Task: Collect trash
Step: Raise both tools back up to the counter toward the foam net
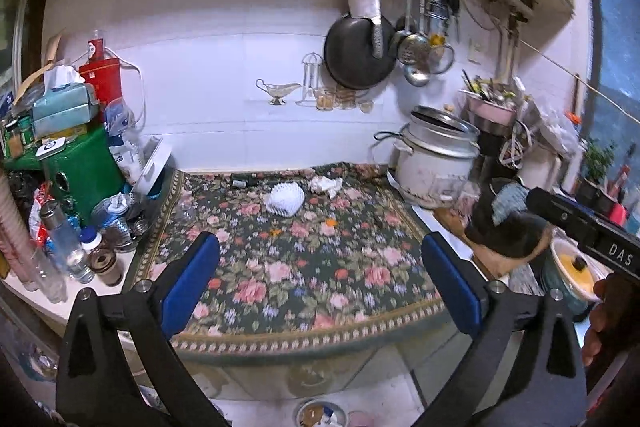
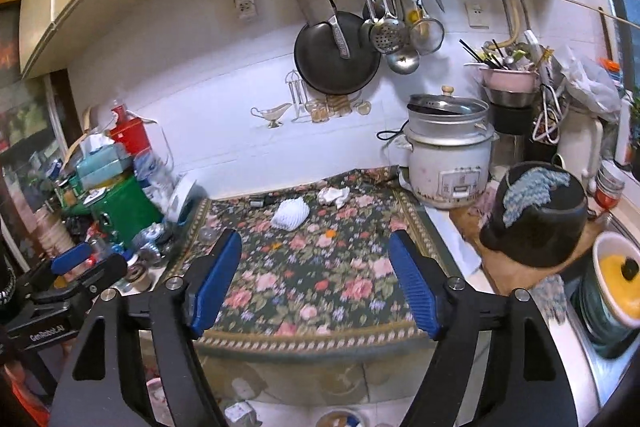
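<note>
A white foam fruit net [image 1: 285, 200] and a crumpled white tissue [image 1: 326, 184] lie at the back of the floral cloth [image 1: 304, 267]. A small black object [image 1: 245, 181] lies near the wall. A clear plastic piece [image 1: 185, 207] lies on the cloth's left side. My left gripper [image 1: 320, 267] is open and empty over the cloth's front edge. My right gripper [image 2: 316, 275] is open and empty, also at the front. The right wrist view shows the foam net [image 2: 291, 213], the tissue [image 2: 333, 195] and the cloth [image 2: 312, 279].
A white rice cooker [image 2: 448, 155] stands right of the cloth. A black pot [image 2: 536, 211] sits on a wooden board. A green box [image 1: 86, 171], bottles and jars [image 1: 72, 247] crowd the left. A pan [image 1: 360, 51] and utensils hang on the wall.
</note>
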The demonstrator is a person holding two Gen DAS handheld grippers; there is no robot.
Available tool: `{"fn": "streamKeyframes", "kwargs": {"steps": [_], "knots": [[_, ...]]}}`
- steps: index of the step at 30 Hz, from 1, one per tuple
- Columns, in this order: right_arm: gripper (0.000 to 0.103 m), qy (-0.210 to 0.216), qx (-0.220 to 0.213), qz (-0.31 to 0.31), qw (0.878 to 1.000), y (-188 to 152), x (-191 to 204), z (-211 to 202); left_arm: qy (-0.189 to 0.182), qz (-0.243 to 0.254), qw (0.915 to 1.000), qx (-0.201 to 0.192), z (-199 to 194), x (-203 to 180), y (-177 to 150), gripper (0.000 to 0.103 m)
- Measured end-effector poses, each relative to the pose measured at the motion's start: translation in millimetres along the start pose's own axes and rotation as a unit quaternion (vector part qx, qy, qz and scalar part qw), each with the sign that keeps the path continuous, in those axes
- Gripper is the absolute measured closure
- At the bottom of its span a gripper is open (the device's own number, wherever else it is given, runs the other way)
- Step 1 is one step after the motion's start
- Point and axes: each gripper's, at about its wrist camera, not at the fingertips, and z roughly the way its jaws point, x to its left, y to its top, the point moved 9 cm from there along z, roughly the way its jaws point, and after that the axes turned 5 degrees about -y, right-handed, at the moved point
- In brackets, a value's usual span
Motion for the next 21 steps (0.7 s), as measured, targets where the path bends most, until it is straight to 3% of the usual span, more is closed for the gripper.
{"fn": "streamKeyframes", "kwargs": {"steps": [10,21], "knots": [[0.03,0.039,0.035,-0.039,0.998,53.8,-25.8,100.9,0.053,-0.048,0.9972,0.022,119.3,14.1,49.0,0.001],[0.03,0.067,0.104,-0.052,0.991,63.4,-48.0,221.5,0.104,-0.076,0.9878,0.087,245.0,48.3,48.6,0.001]]}}
